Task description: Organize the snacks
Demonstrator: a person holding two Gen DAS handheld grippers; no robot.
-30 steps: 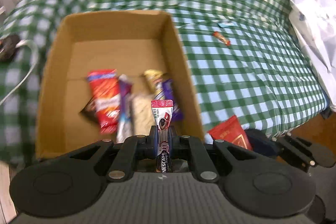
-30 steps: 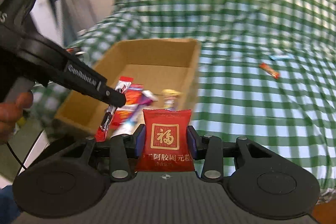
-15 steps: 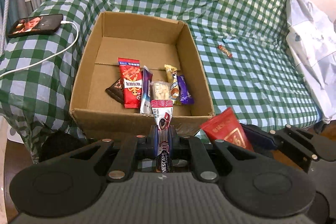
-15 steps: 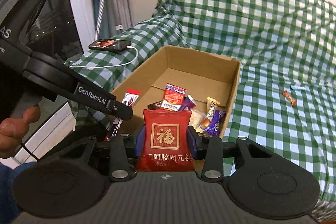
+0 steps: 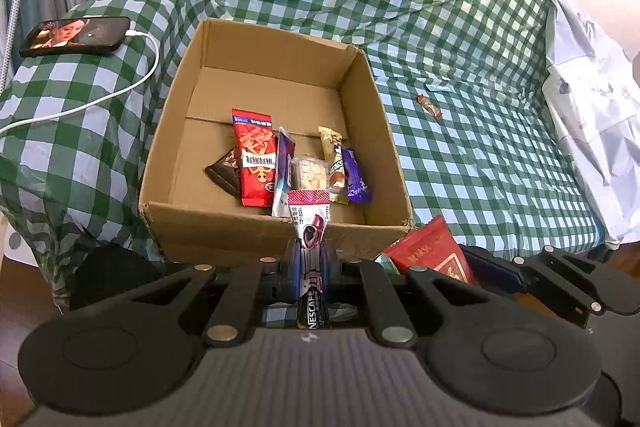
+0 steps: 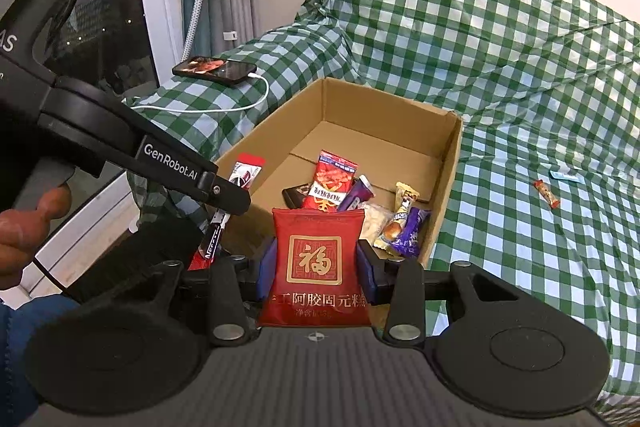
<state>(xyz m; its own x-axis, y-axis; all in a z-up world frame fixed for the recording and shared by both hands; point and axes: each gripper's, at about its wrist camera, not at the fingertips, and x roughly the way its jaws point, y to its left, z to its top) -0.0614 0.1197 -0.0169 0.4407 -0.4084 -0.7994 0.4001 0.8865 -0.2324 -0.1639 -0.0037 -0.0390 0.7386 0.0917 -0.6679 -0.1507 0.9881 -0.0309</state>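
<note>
Left gripper [image 5: 310, 263]: I am pinching a Nescafé stick [image 5: 310, 227] between closed fingers; its lower end is running out of sight behind my tool body.
Right gripper [image 6: 318, 263]: I am clamping a red pouch [image 6: 318, 267]; it is hiding the fingertips.
Cardboard box [image 5: 256, 223]: sitting on the checked cover, just ahead of both grippers, holding several wrapped snacks [image 5: 256, 159]; my stick is blocking the nearest ones.
Loose candy [image 6: 547, 193]: lying right of the box, label illegible.

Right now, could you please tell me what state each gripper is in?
Left gripper: closed on the Nescafe stick.
Right gripper: closed on the red snack packet.
</note>
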